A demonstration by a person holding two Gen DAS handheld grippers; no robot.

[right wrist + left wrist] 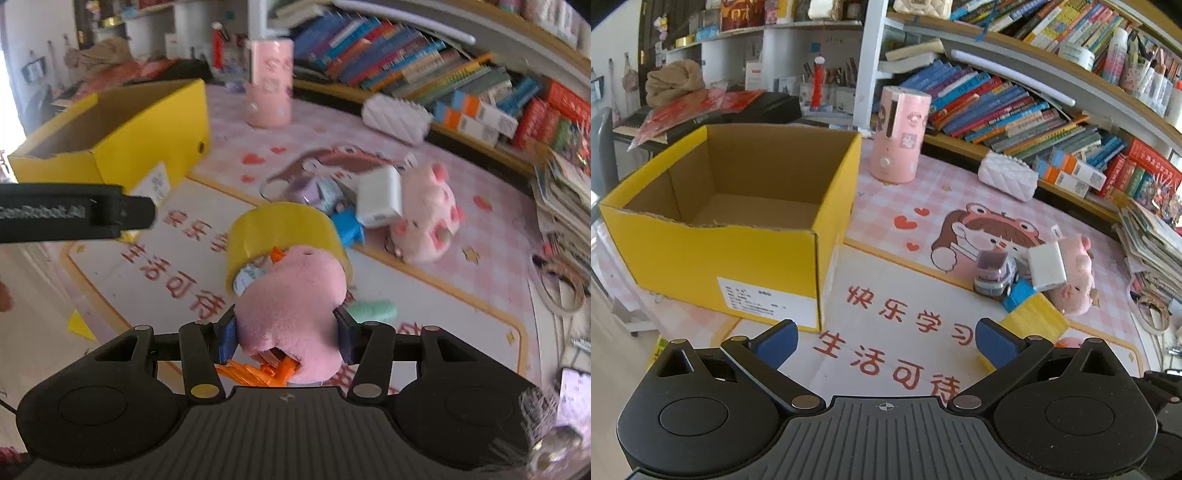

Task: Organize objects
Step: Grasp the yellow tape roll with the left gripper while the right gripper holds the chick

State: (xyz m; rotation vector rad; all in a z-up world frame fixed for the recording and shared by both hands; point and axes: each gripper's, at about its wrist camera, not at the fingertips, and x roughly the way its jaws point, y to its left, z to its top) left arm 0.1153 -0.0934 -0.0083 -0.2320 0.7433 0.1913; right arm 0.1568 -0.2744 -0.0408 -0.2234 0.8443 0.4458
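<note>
An empty yellow cardboard box (pixel 738 229) stands open at the left; it also shows in the right wrist view (pixel 122 140). My left gripper (pixel 886 343) is open and empty above the mat, right of the box's near corner. My right gripper (pixel 288 332) is shut on a pink plush toy (pixel 291 306) with orange parts, held above the mat. A yellow tape roll (pixel 284 229) lies just beyond it. Further right lie a purple toy truck (pixel 995 273), a white charger (pixel 1047 266), a blue piece (pixel 1017 295) and a pink plush pig (pixel 1075 280).
A pink humidifier (pixel 899 136) and a white quilted pouch (pixel 1008 177) stand at the back of the pink desk mat (pixel 912 206). Bookshelves (pixel 1015 107) run along the back and right. A mint object (pixel 373 310) lies by the right gripper. Paper stacks (pixel 1152 251) sit at right.
</note>
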